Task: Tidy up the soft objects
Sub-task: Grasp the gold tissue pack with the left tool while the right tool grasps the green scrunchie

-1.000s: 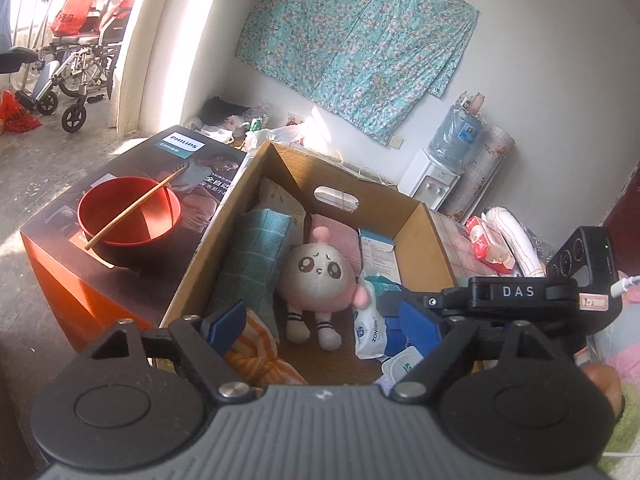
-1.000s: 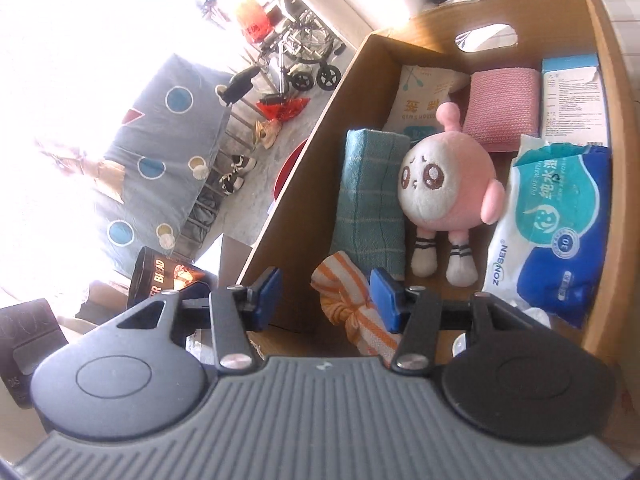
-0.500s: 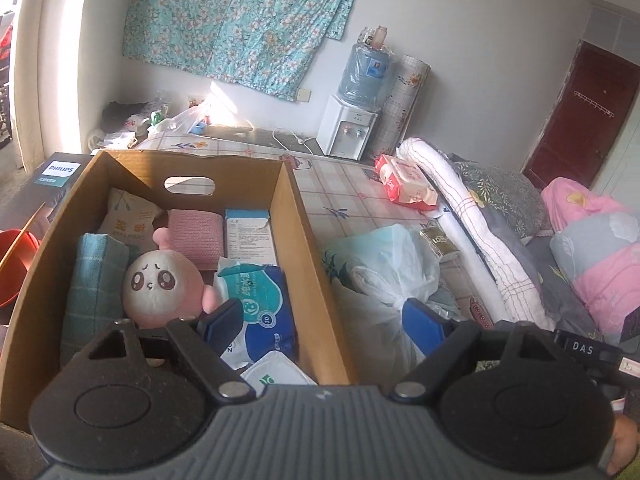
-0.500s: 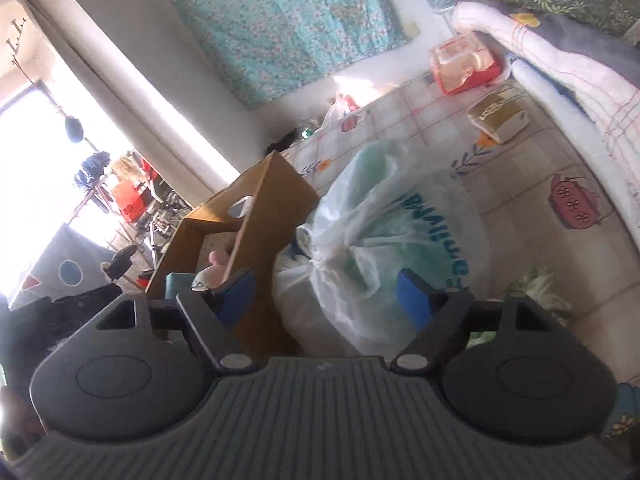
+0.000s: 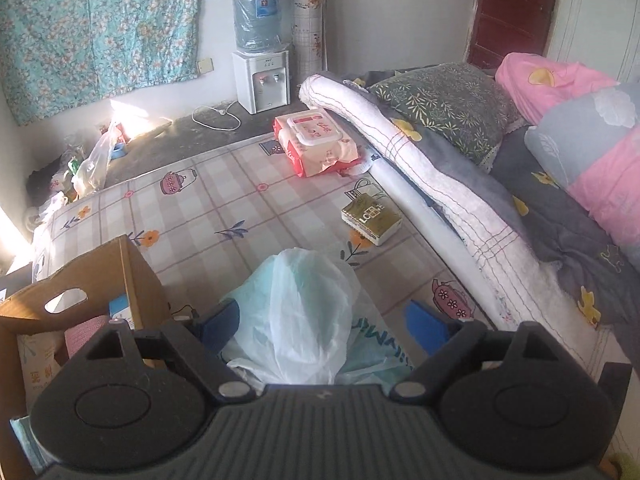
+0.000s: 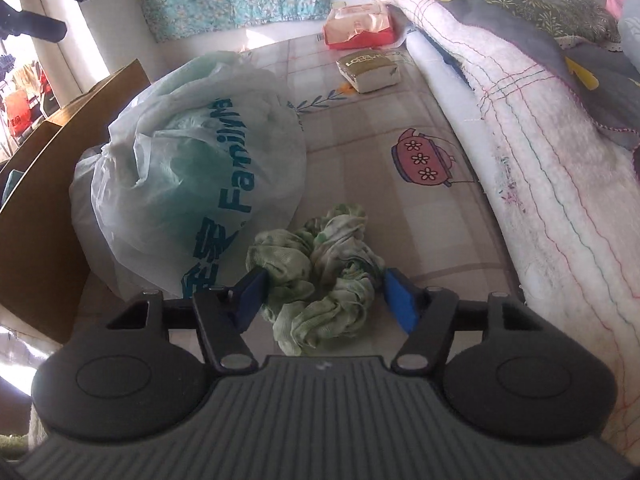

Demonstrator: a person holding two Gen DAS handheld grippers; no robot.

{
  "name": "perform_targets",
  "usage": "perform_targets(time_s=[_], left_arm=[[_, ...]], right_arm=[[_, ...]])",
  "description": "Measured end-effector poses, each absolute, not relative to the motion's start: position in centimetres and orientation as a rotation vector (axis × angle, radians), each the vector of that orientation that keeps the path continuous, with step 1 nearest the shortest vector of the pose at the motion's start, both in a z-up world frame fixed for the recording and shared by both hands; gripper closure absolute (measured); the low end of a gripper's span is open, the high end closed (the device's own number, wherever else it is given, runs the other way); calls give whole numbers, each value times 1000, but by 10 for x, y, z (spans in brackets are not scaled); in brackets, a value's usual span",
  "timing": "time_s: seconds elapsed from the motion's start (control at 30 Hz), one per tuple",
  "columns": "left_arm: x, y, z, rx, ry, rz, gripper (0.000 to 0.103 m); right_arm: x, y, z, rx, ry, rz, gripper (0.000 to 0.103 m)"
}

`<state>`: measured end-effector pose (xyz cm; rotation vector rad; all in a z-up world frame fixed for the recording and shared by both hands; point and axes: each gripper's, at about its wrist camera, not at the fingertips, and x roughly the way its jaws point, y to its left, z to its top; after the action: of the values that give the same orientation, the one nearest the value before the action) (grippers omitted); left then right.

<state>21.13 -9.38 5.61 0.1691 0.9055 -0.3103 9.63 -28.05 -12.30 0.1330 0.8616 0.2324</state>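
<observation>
A crumpled green cloth (image 6: 320, 264) lies on the patterned mat (image 6: 360, 128), between the blue pads of my right gripper (image 6: 320, 296). Its jaws are closing on the cloth, the pads at its two sides and not squeezing it. A white plastic bag (image 6: 192, 160) with teal lettering leans against the cardboard box (image 6: 48, 184) just left of the cloth. My left gripper (image 5: 320, 320) hovers over that bag (image 5: 304, 304), its jaws opening wide and touching nothing. The box (image 5: 132, 272) sits at lower left, with a pink towel (image 5: 86, 330) inside.
On the mat (image 5: 224, 208) lie a gold tissue pack (image 5: 371, 218) and a red wipes pack (image 5: 320, 144). A rolled white blanket (image 5: 420, 168), pillows and quilts run along the right. A water dispenser (image 5: 260, 80) stands by the far wall.
Both grippers swung right, away from the box. The right one came out of the box, opened wider, dropped to the green cloth and narrowed around it. The left one now looks over the bag.
</observation>
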Motion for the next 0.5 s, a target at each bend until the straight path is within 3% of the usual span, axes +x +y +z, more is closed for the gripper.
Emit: perform_targets(time_s=[0.13, 0.5], left_arm=[[261, -138, 34, 208, 967, -343, 12], [400, -196, -59, -39, 1292, -203, 12]], right_arm=[[99, -292, -123, 138, 847, 199, 71], [105, -322, -128, 285, 828, 173, 77]])
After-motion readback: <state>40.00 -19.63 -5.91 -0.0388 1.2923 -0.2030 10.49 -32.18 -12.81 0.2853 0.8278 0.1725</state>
